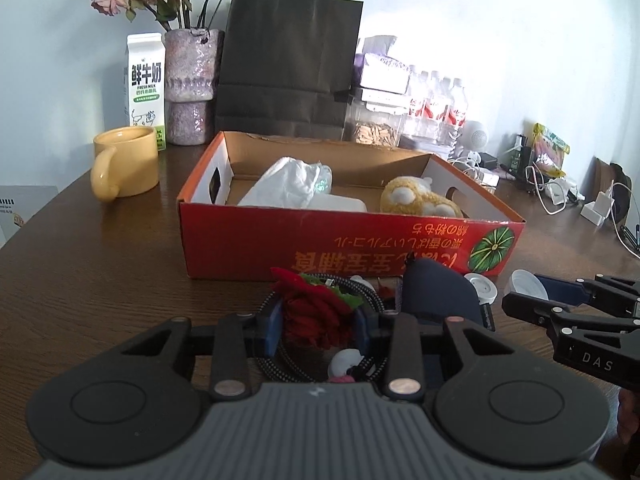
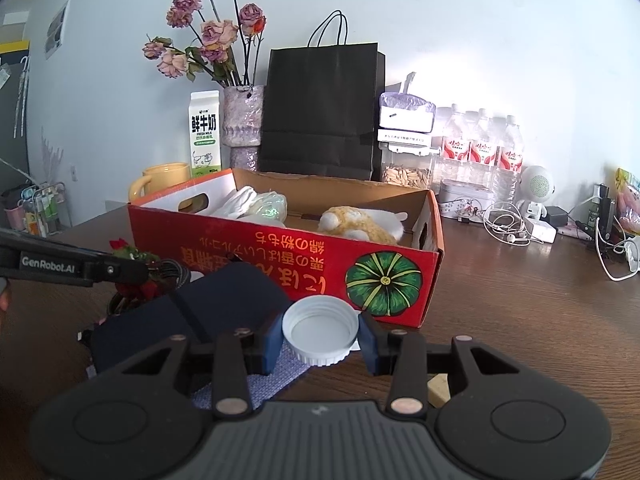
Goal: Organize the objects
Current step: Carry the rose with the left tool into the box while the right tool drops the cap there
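A red fabric flower (image 1: 316, 314) is clamped between the blue pads of the left hand-held gripper (image 1: 318, 322), its green leaves showing just ahead of the fingertips, low over the counter (image 1: 100, 272). Under and around it a coiled braided cable (image 1: 280, 364) is seen, with a small white-and-pink item at the near edge of the coil that cannot be made out. No earlier view is given, so the bite is judged from the pads alone: they are pressed into the petals on both sides.

To the right, a white plastic lid (image 2: 320, 330) is gripped across its rim by the right hand-held gripper (image 2: 320, 334), held above a dark blue pouch (image 2: 192, 312) and a woven grey cloth.

Directly ahead of both tools stands the open red cardboard box (image 1: 352, 240), where a white tissue pack (image 1: 296, 184) and a yellow plush toy (image 1: 416, 198) are already lodged.

The step in hand is judged to be the lifting of the flower for the box. It is best raised straight up first, so that the cable loops are not dragged along. The near wall of the box should be cleared fully before the flower is carried forward. A free patch between tissue pack and plush is the likely drop spot. The soft petals may slip, so a slow lift is advised.
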Demonstrator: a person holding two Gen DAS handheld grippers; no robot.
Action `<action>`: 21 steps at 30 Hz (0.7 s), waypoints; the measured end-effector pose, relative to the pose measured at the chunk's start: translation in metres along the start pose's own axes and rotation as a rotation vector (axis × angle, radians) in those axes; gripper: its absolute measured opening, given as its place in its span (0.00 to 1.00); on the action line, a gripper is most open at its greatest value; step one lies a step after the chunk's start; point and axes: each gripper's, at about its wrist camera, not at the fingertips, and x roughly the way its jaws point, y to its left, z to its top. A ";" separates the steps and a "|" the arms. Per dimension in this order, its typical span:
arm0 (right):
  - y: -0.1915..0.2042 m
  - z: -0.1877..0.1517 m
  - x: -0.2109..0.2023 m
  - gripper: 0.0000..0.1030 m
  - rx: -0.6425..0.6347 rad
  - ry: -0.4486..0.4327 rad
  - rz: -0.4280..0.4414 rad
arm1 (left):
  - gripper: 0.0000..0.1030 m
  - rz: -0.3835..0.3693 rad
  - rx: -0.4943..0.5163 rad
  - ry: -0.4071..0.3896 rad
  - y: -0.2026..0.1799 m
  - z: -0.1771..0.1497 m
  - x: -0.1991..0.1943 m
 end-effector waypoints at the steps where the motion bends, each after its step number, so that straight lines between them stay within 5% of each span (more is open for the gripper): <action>1: 0.000 0.000 -0.001 0.38 -0.001 -0.003 -0.002 | 0.35 -0.002 0.000 -0.005 0.000 0.001 -0.001; 21: 0.029 0.057 0.023 0.38 -0.055 -0.077 0.042 | 0.35 -0.033 -0.003 -0.112 0.002 0.043 -0.003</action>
